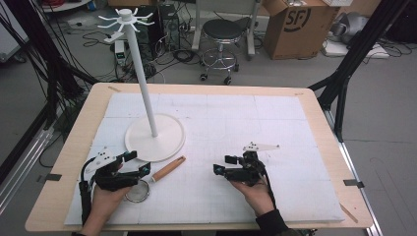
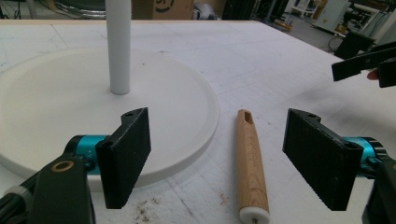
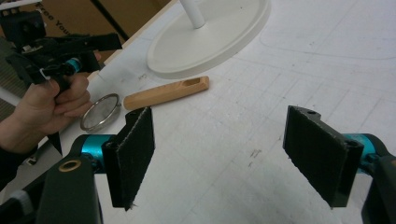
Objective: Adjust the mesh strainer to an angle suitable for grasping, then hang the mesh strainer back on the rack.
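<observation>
Item: small strainer (image 1: 138, 191) with wooden handle (image 1: 167, 169), lying flat on the white mat of the desk (image 1: 74, 142), at 5 o'clock from the base of the white hook stand (image 1: 155, 136), handle end just beside the base rim.

Left hand-held gripper (image 1: 137, 164): jaws apart, nothing between the pads, poised over the handle–mesh junction. Right hand-held gripper (image 1: 221, 164): jaws apart and empty, at 3 o'clock from the strainer, well apart from it.

Risks, as judged: a close on the round handle could roll it sideways out of the pads; a low approach might nudge it against the stand base; a lift by the handle alone could let the mesh end droop.

Views: the left gripper view showed the handle (image 2: 250, 163) lying between the pads, mesh out of frame; the right gripper view showed the mesh ring (image 3: 100, 112) — beside the left hand (image 3: 44, 105). The high view showed the stand's hooks (image 1: 126, 19).
</observation>
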